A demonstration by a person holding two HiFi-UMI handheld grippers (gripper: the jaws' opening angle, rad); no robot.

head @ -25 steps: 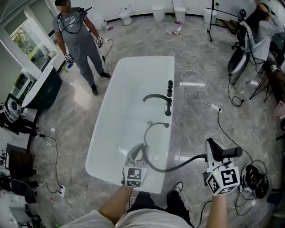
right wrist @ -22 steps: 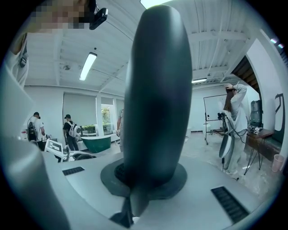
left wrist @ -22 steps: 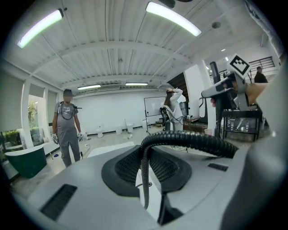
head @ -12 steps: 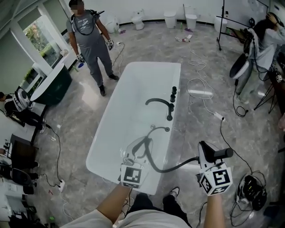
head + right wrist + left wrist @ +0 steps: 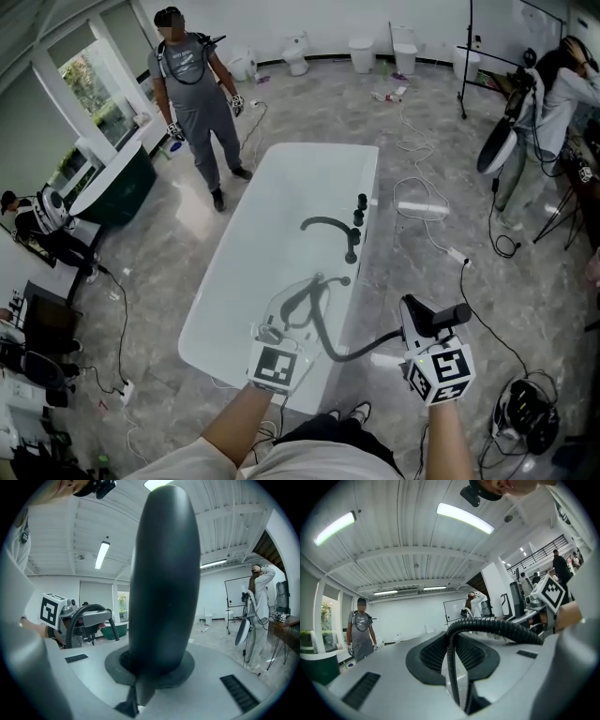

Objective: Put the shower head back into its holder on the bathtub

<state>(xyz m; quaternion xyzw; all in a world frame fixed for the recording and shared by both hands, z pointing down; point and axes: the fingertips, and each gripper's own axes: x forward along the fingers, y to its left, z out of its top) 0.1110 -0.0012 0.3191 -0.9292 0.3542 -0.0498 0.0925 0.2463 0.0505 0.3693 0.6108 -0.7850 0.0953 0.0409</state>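
The white bathtub (image 5: 211, 309) lies lengthwise ahead in the head view, with a black spout (image 5: 330, 225) and black knobs (image 5: 359, 208) on its right rim. A black ribbed hose (image 5: 323, 333) rises from a fitting (image 5: 345, 279) on that rim and loops over the tub's near end. My left gripper (image 5: 281, 323) is shut on the hose above the near end; in the left gripper view the hose (image 5: 497, 626) runs up between the jaws. My right gripper (image 5: 419, 323), right of the tub, is shut on the black shower head (image 5: 448, 317), which stands tall in the right gripper view (image 5: 164, 583).
A person in grey (image 5: 192, 84) stands by the tub's far left corner. White cables (image 5: 422, 206) trail over the marble floor right of the tub. Another person (image 5: 553, 84) stands at the far right by stands. A dark green tub (image 5: 112, 183) sits at left.
My left gripper has risen with the hose, lifting the loop off the tub's near end. The right gripper with the shower head has stayed about where it was.
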